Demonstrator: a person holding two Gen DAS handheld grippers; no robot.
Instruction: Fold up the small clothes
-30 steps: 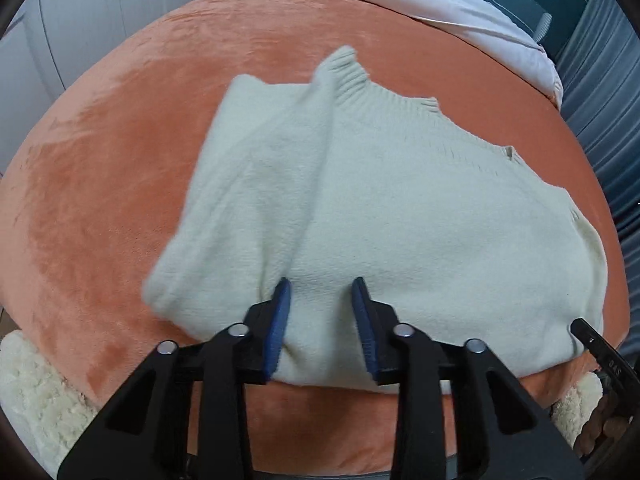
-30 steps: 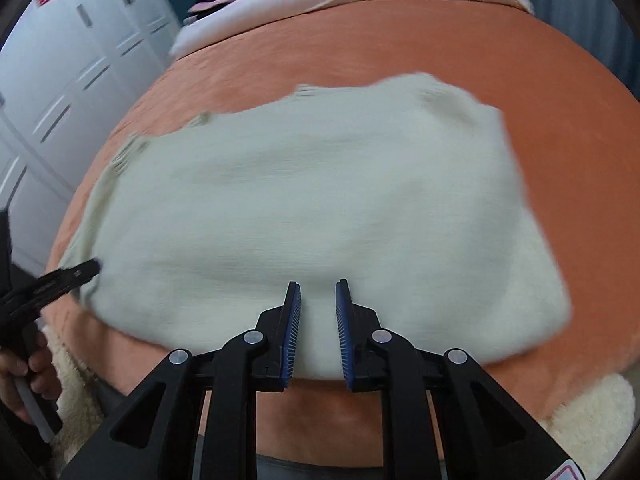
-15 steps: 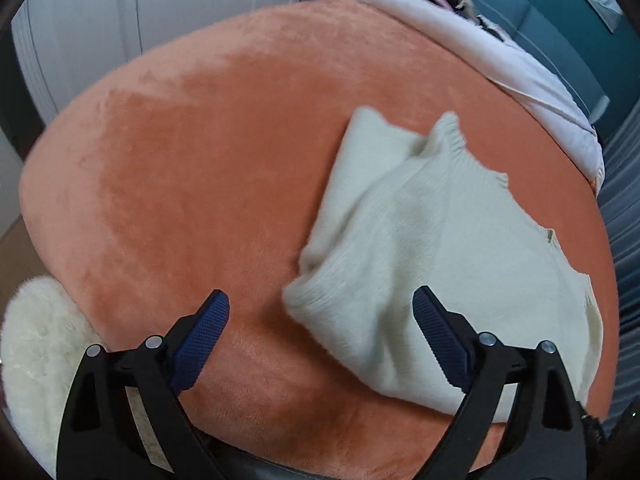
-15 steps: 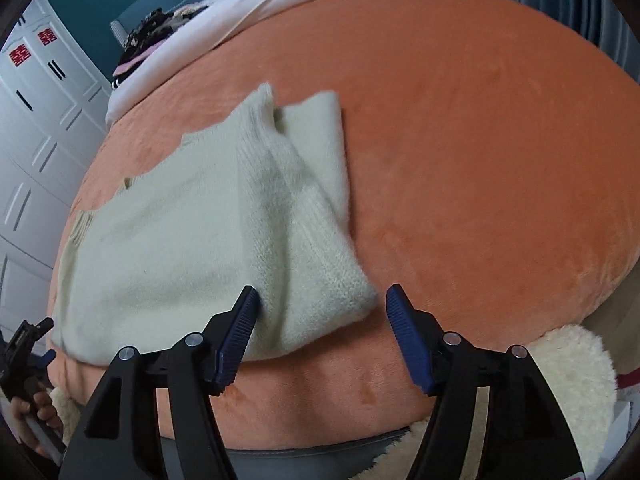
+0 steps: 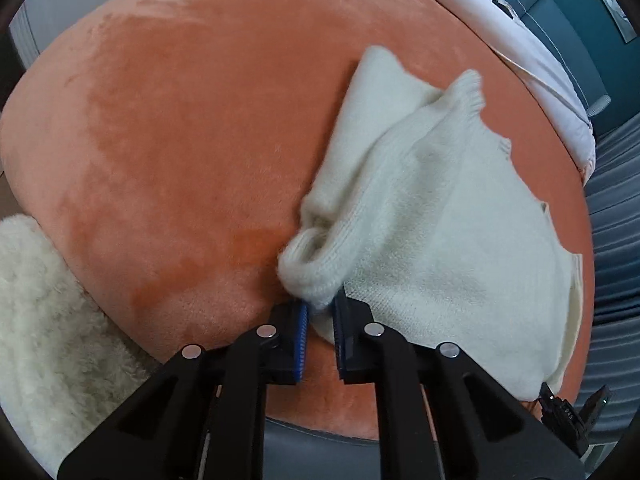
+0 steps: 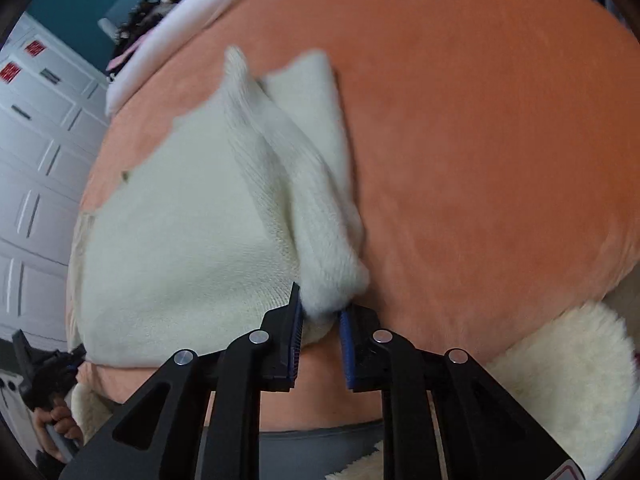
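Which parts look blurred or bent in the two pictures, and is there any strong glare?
Left wrist view: the sweater is motion-blurred at its far edge, its knit sharp near the left tongs; the fisheye bends the orange blanket into a dome. Right wrist view: the sweater's far corner is smeared, the right tongs sharp, the cabinets curved. Light is soft; no strong glare.

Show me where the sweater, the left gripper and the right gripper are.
sweater (image 5: 448, 232): left wrist view, on the flat knit body.
left gripper (image 5: 320, 316): left wrist view, between the fingertips, shut on the sweater's near corner.
right gripper (image 6: 322, 314): right wrist view, between the fingertips, shut on the folded edge.
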